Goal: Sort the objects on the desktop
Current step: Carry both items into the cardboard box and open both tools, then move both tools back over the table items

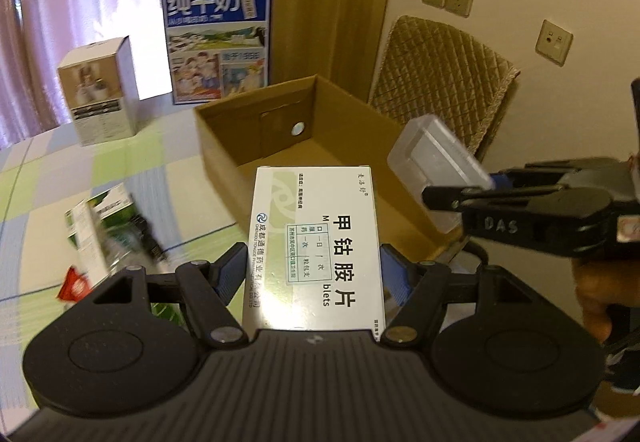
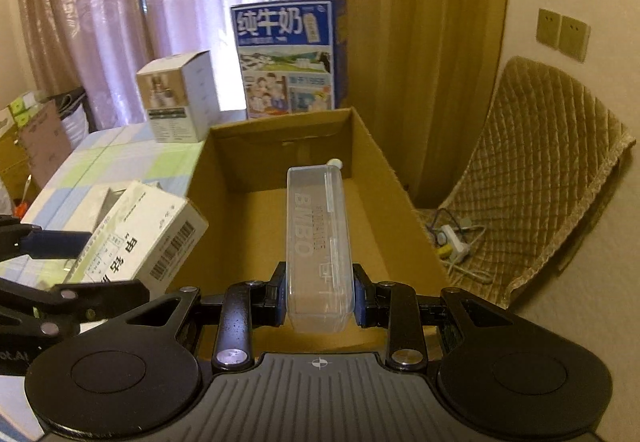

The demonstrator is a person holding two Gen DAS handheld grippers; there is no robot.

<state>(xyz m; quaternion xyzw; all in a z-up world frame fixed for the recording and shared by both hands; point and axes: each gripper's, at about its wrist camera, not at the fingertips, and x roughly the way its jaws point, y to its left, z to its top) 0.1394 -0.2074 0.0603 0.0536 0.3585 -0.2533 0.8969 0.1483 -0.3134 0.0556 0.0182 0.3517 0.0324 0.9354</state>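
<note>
My left gripper (image 1: 314, 266) is shut on a white medicine box (image 1: 316, 242) with black Chinese print, held above the near wall of an open cardboard box (image 1: 256, 146). From the right wrist view the same medicine box (image 2: 140, 234) hangs at the carton's left edge. My right gripper (image 2: 320, 298) is shut on a clear plastic case (image 2: 318, 238) marked BIMBO, held over the cardboard box (image 2: 384, 194). In the left wrist view that clear case (image 1: 436, 166) and the right gripper (image 1: 460, 190) come in from the right, over the carton's right wall.
A blue milk carton (image 1: 218, 38) and a white product box (image 1: 100, 90) stand on the checked tablecloth (image 1: 52, 178) behind the cardboard box. Green packets (image 1: 108, 226) lie at the left. A quilted chair (image 2: 536, 170) and a power strip (image 2: 456, 242) are to the right.
</note>
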